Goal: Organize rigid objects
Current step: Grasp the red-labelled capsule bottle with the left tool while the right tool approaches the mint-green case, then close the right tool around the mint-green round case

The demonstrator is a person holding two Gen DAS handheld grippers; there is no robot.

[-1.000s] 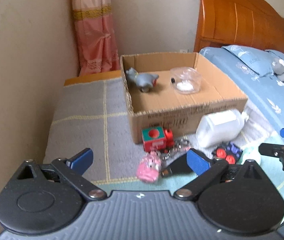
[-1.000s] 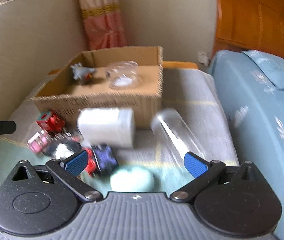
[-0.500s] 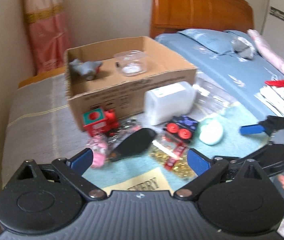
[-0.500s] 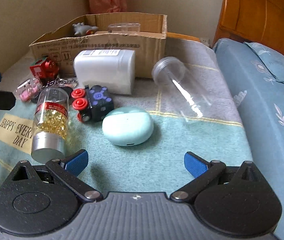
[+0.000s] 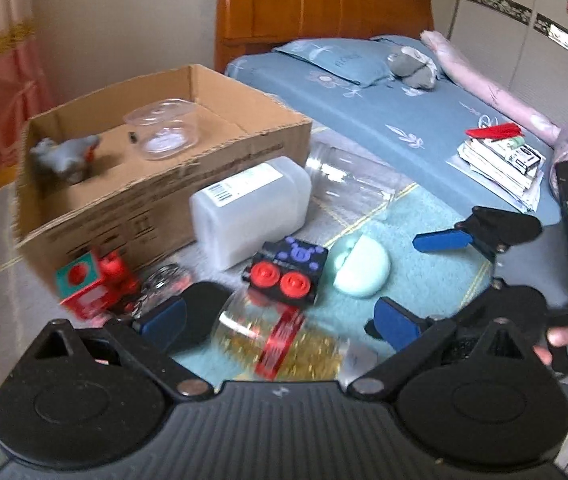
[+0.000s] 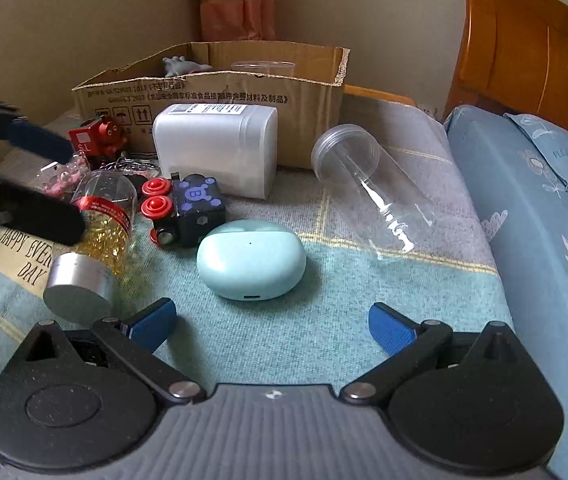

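Note:
My left gripper [image 5: 277,322] is open, low over the mat, its fingers either side of a lying bottle of golden capsules [image 5: 279,340] with a silver cap [image 6: 77,292]. My right gripper [image 6: 271,322] is open too and holds nothing; a mint-green case [image 6: 251,264] lies just ahead of it. Beyond are a black toy with red wheels [image 6: 187,208], a white plastic container [image 6: 215,148], a clear jar on its side [image 6: 368,196] and a red toy train [image 6: 99,136]. The cardboard box [image 5: 163,200] holds a grey toy [image 5: 63,156] and a clear round tub [image 5: 163,128].
A bed with a blue sheet [image 5: 384,120] and wooden headboard [image 5: 324,8] lies to the right, with a stack of papers [image 5: 500,164] on it. A pink keychain [image 6: 63,178] sits by the train. A wall and a pink curtain [image 6: 235,4] stand behind the box.
Both grippers have dropped lower and moved in on the loose objects. The left now straddles the capsule bottle and the right has neared the mint case. Both stay open.

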